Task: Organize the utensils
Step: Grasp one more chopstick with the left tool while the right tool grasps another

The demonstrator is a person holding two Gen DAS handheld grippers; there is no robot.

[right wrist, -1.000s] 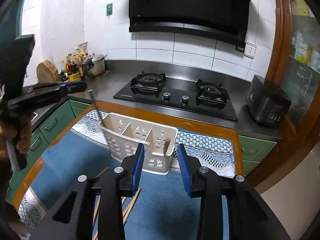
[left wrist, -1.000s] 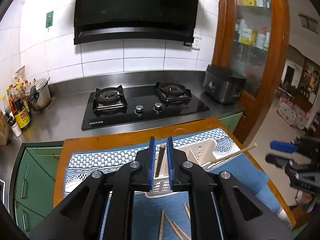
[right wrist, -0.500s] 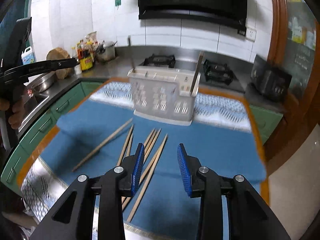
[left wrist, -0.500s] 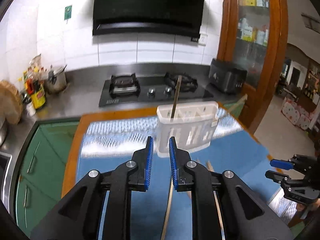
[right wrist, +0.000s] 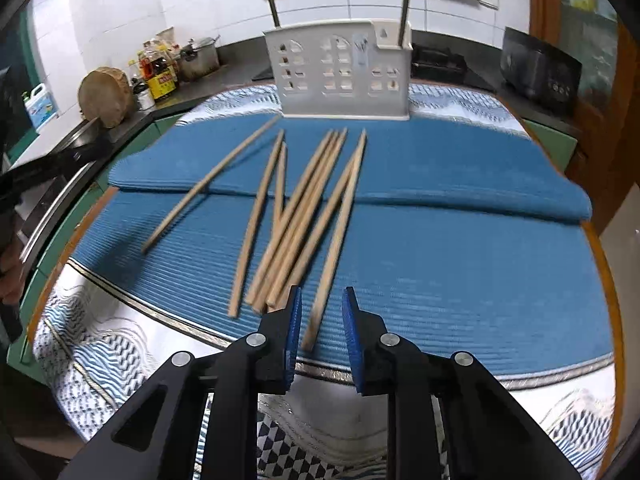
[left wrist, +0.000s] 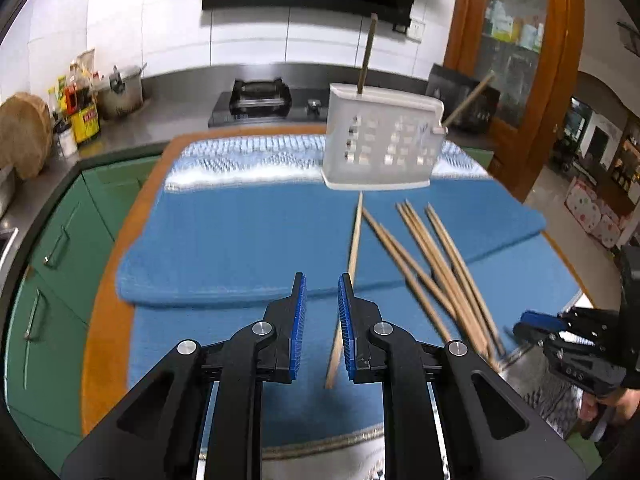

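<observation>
A white slotted utensil holder (left wrist: pixel 382 142) (right wrist: pixel 340 74) stands at the far side of the blue mat, with two chopsticks (left wrist: pixel 367 54) (right wrist: pixel 405 8) upright in it. Several wooden chopsticks (left wrist: pixel 432 264) (right wrist: pixel 296 216) lie loose on the mat. My left gripper (left wrist: pixel 322 284) is open and empty, low over the mat, with one chopstick (left wrist: pixel 352 256) lying just at its right finger. My right gripper (right wrist: pixel 320 300) is open and empty, with the near end of one chopstick (right wrist: pixel 336 240) between its fingertips. It also shows at the right edge of the left wrist view (left wrist: pixel 536 322).
The blue mat (left wrist: pixel 240 240) (right wrist: pixel 460 220) covers a wooden table over a patterned cloth (right wrist: pixel 120 360). Behind are a steel counter with a gas hob (left wrist: pixel 260 100), bottles (left wrist: pixel 82 114), a pot (left wrist: pixel 122 90) and a black appliance (right wrist: pixel 540 72). Green cabinets (left wrist: pixel 60 240) stand on the left.
Both grippers have pulled back from the holder and dropped low over the mat. The left gripper let go of the chopstick it held, which now stands in the holder.
</observation>
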